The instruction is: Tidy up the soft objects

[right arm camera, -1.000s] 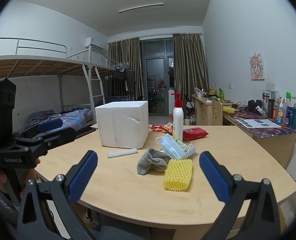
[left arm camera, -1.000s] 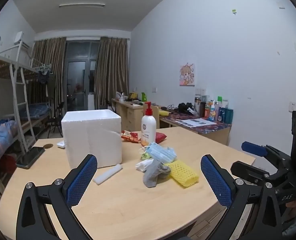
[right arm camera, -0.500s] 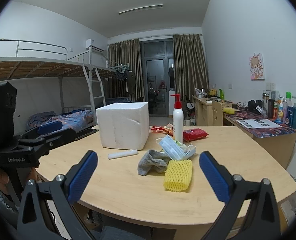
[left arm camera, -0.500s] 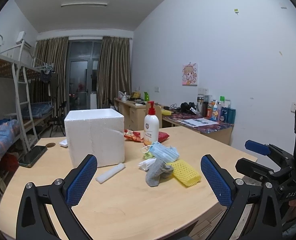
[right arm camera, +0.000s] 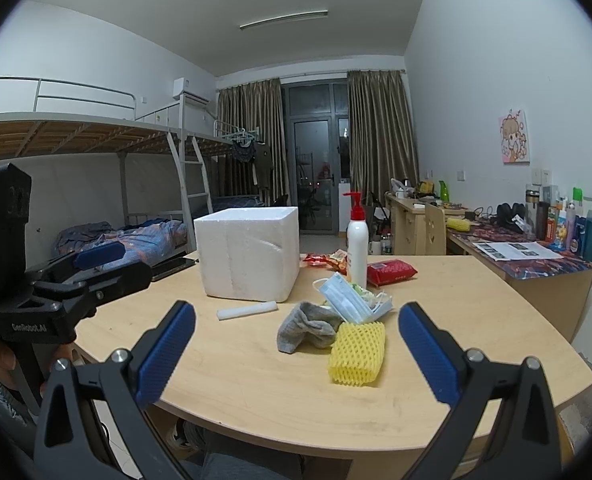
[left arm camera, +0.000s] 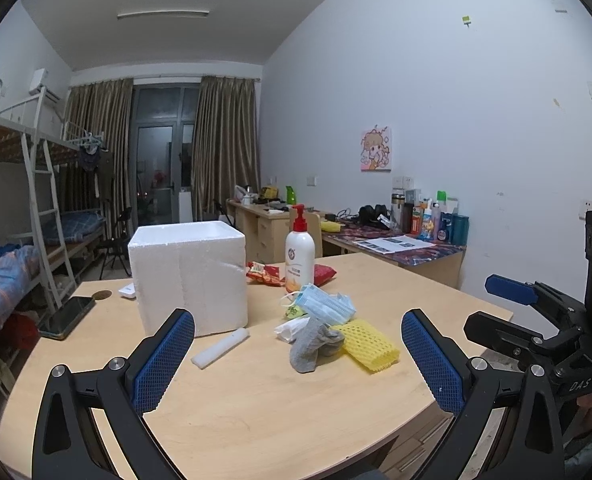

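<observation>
Yellow foam net sleeve (right arm camera: 357,354) is lying nearest the right gripper (right arm camera: 296,346), its long axis running away from the jaws, touching the grey sock (right arm camera: 307,326). Both grippers, the left gripper (left arm camera: 297,354) too, are hovering wide open and empty over the table (right arm camera: 256,384).

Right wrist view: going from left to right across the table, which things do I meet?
White foam box → white foam stick → grey sock → yellow foam net → red packet.
</observation>
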`<state>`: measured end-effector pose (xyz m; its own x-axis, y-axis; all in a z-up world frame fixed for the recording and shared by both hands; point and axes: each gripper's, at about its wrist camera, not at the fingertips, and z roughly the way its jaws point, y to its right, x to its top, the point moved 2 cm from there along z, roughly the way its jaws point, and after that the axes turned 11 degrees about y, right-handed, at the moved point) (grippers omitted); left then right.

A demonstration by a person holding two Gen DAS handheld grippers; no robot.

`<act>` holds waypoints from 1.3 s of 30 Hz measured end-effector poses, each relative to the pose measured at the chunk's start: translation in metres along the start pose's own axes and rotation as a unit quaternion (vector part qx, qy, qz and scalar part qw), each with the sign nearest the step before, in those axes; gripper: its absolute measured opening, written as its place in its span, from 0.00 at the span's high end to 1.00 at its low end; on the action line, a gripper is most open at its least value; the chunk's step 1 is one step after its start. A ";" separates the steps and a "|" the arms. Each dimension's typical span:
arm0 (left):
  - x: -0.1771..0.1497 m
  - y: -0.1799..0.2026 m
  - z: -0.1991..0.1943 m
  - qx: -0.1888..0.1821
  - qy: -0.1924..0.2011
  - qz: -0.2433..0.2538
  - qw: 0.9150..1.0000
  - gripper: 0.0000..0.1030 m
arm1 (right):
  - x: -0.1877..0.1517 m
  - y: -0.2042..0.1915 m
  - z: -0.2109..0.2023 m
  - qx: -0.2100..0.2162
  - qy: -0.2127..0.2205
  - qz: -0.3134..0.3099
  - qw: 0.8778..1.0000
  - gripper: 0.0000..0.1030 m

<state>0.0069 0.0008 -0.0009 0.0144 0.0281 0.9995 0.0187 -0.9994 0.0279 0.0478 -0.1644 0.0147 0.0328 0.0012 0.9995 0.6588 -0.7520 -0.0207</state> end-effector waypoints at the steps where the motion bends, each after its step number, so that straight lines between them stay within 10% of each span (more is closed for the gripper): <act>1: 0.000 0.000 -0.001 0.000 0.000 0.001 1.000 0.00 | 0.000 0.000 0.000 0.000 0.000 -0.001 1.000 0.00; 39: 0.001 -0.001 -0.005 0.004 0.001 -0.002 1.000 0.00 | 0.001 -0.008 0.004 0.014 -0.006 -0.007 1.000 0.00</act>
<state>0.0019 0.0021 -0.0001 0.0118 0.0325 0.9994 0.0276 -0.9991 0.0322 0.0452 -0.1557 0.0161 0.0322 0.0204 0.9993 0.6798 -0.7334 -0.0069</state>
